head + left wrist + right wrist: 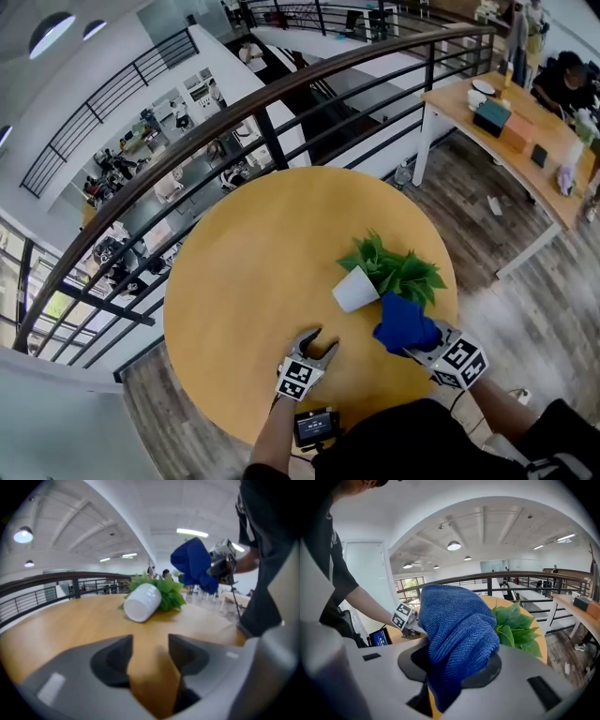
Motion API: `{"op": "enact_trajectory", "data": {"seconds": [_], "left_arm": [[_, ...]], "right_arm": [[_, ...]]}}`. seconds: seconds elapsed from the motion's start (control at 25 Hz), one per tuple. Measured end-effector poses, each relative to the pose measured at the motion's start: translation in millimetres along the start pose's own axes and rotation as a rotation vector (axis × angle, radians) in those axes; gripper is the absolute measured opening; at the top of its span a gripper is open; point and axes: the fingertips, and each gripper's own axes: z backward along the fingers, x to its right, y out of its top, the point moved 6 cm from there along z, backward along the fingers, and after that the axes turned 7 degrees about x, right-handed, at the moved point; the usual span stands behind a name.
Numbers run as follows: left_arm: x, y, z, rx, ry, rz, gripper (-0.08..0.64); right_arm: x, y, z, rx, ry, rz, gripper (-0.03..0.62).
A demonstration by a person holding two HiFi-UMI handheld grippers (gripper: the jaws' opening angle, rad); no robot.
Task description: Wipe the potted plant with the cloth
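Nearest the body: left gripper (314,343) low over the round wooden table (244,281), a little short of the plant. Jaws partly open, nothing between them; in the left gripper view only bare tabletop shows in the gap (150,644). It touches neither pot nor leaves.

To its right, right gripper (419,338) clamped on the blue cloth (403,322). In the right gripper view the jaws (457,663) pinch a thick fold, and the rest of the cloth (457,620) bunches up over the fingertips.

Just beyond: potted plant lying on its side on the table, right of centre. White pot (354,289) points its base toward the left gripper; green leaves (398,272) spread away toward the table's far right edge. From the head view the cloth overlaps the near leaves. From the left gripper view the cloth (192,566) hangs higher than the foliage (166,592), so it looks lifted clear. Contact not certain.

Reading of progress: cloth is in hand and brought to the plant, so pick-up is done. No leaf looks visibly wiped or unwiped; cannot tell how much is covered. Left to do, by my estimate: bring the cloth down onto the leaves and pot, probably with the left gripper steadying the tipped pot.

Farther off: curved railing (281,94) past the table.
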Motion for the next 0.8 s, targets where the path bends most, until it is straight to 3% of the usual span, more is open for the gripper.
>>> {"op": "enact_trajectory", "data": {"seconds": [0.08, 0.16, 0.28, 0.36, 0.48, 0.52, 0.64, 0.8], "left_arm": [[-13.8, 18.1, -17.0, 0.029, 0.013, 0.009, 0.347], [-26.1, 51.7, -43.7, 0.036, 0.005, -0.030, 0.462], [-25.3, 108.3, -100.5, -0.018, -0.081, -0.118, 0.477], [-14.9, 125.5, -138.8, -0.123, -0.161, -0.161, 0.492], [-1.1, 104.4, -168.5, -0.346, -0.215, -0.235, 0.508], [0.8, 95.5, -171.3, -0.369, -0.201, -0.232, 0.496], [1.3, 90.4, -169.0, -0.262, -0.136, -0.144, 0.492], [-3.5, 85.8, -116.4, -0.089, -0.049, -0.149, 0.486]], "right_arm": [[-2.7, -0.6, 1.2, -0.005, 0.006, 0.007, 0.135], [-5.0, -2.5, 5.3, -0.005, 0.005, 0.013, 0.135], [2.5, -7.7, 17.7, 0.001, -0.006, 0.011, 0.135], [12.2, -10.0, 25.9, 0.007, -0.015, -0.001, 0.135], [16.8, -11.1, 33.2, 0.011, -0.031, -0.011, 0.135], [17.2, -12.0, 35.5, 0.014, -0.040, -0.010, 0.135], [22.0, -11.5, 41.6, 0.028, -0.056, -0.013, 0.135], [-0.8, 3.6, 34.9, 0.033, -0.058, 0.001, 0.135]]}}
